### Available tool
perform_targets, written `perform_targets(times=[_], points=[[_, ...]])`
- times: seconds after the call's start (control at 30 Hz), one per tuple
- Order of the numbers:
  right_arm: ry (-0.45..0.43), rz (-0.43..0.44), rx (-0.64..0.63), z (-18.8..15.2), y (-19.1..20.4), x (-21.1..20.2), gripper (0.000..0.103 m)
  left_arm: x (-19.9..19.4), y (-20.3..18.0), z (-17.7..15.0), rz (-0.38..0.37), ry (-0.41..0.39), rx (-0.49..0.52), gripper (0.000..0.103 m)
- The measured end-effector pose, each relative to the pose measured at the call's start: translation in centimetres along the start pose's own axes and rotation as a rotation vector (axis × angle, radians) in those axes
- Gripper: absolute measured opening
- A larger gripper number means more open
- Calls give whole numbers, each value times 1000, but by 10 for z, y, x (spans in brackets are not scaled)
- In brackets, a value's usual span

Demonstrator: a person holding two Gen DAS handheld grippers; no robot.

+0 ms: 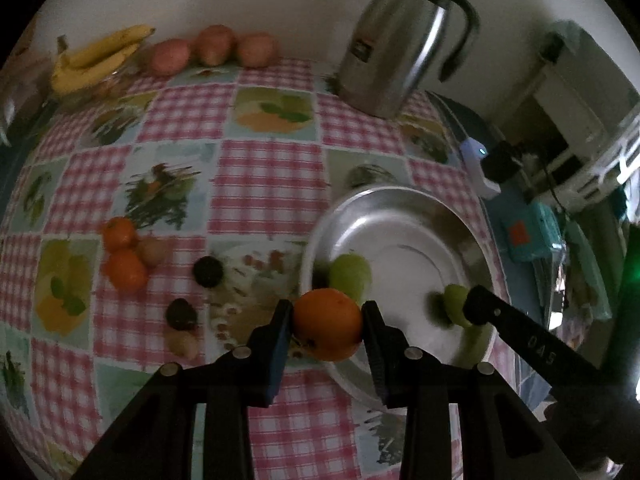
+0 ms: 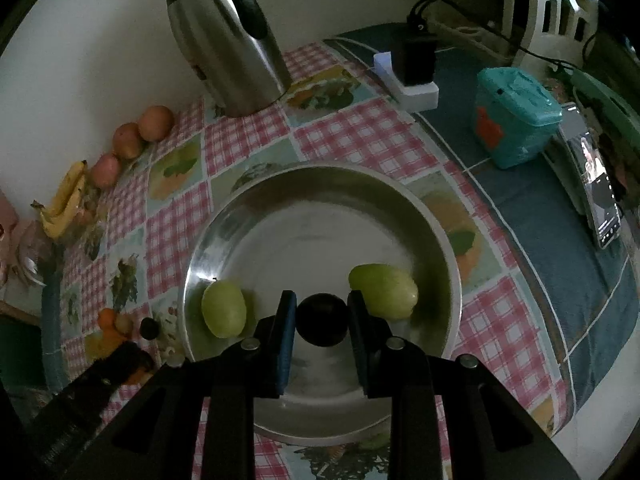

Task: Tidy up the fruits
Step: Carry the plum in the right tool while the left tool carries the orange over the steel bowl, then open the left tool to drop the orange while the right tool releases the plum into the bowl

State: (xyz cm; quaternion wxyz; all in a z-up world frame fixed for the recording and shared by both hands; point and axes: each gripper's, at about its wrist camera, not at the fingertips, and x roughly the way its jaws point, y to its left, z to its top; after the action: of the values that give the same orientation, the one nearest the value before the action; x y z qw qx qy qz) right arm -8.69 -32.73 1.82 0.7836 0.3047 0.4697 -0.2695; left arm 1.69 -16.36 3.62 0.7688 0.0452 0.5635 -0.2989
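My left gripper (image 1: 327, 322) is shut on an orange (image 1: 328, 323), held over the near-left rim of the steel bowl (image 1: 400, 204). My right gripper (image 2: 322, 316) is shut on a small dark round fruit (image 2: 322, 320) above the inside of the steel bowl (image 2: 320, 178). Two green fruits lie in the bowl, one on the left (image 2: 223, 314) and one on the right (image 2: 383, 296). On the checked cloth to the left lie two oranges (image 1: 122, 256), two dark fruits (image 1: 208, 272) and brownish fruits (image 1: 183, 344). The right gripper's finger (image 1: 504, 320) reaches into the left wrist view.
A steel jug (image 1: 404, 44) stands behind the bowl by the wall. Bananas (image 1: 96, 56) and three reddish fruits (image 1: 212, 46) line the wall at the far left. Right of the cloth sit a teal box (image 2: 516, 116), a white charger block (image 2: 412, 76) and a phone (image 2: 600, 196).
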Motion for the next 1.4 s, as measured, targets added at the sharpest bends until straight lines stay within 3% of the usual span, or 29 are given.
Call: perform_targets(times=[0.37, 0.8, 1.4], points=[[-7, 10, 18, 1, -5, -6, 27, 22, -19, -9, -11, 47, 54, 38], [72, 1, 12, -3, -6, 15, 28, 50, -31, -19, 25, 126, 110, 38], [149, -13, 25, -10, -5, 32, 28, 58, -33, -20, 35, 146, 134, 39]])
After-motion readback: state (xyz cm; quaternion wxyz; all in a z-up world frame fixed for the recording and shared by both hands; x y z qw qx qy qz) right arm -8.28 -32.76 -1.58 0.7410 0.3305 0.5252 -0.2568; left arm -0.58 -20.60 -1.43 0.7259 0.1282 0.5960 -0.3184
